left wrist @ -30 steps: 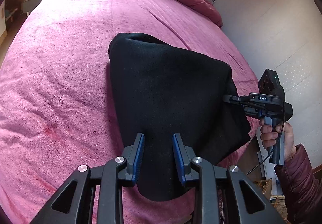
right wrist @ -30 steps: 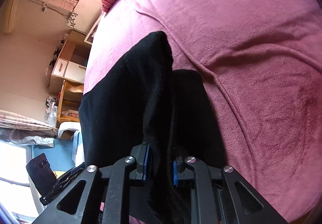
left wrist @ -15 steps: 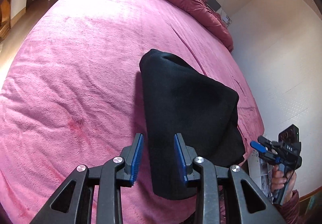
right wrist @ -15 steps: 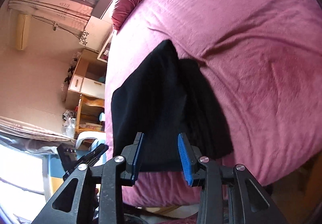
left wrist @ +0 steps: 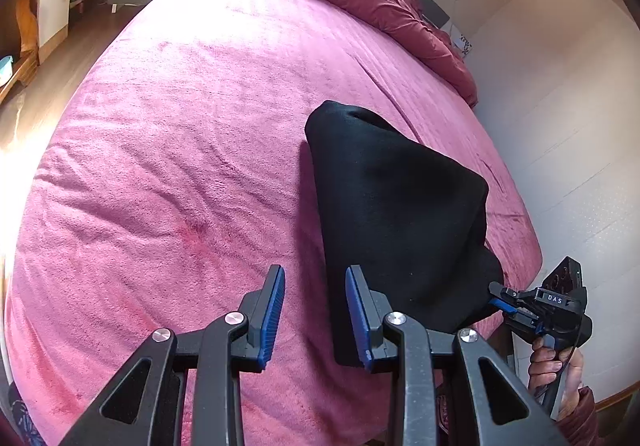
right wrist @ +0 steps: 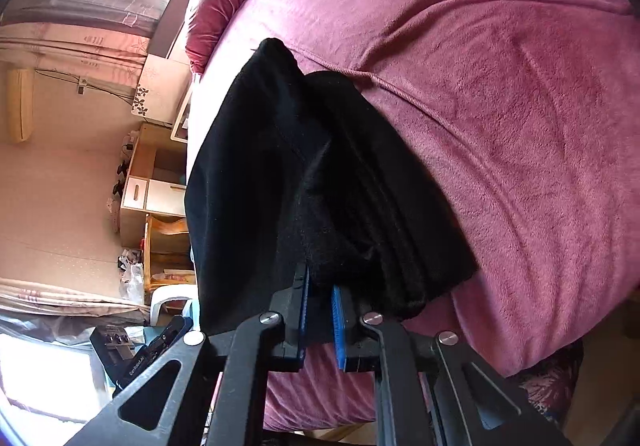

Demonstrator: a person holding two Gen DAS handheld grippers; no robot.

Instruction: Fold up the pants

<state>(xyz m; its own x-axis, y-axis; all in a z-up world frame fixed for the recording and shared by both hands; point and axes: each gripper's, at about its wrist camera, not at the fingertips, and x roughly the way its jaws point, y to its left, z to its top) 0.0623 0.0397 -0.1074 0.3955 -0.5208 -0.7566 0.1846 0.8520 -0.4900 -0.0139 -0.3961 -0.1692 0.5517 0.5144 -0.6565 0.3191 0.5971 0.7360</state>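
Left gripper [left wrist: 314, 306]: jaws wide apart, empty, beside the pants' near edge.
Pants [left wrist: 396, 213]: black folded bundle near the bed [left wrist: 180, 165] corner.
Right gripper [right wrist: 320, 310]: jaws nearly closed, apparently pinching the hem.
Risk: pulling could unfold the stack or drag it off the edge.

Black angular tool [left wrist: 314, 310] arms, silver screws, ribbed blue pads [left wrist: 273, 312]; bare-skinned hand [left wrist: 554, 368], maroon sleeve [left wrist: 580, 420].

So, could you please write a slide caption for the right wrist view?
Right gripper pinches the near edge of folded black pants on a pink blanket.
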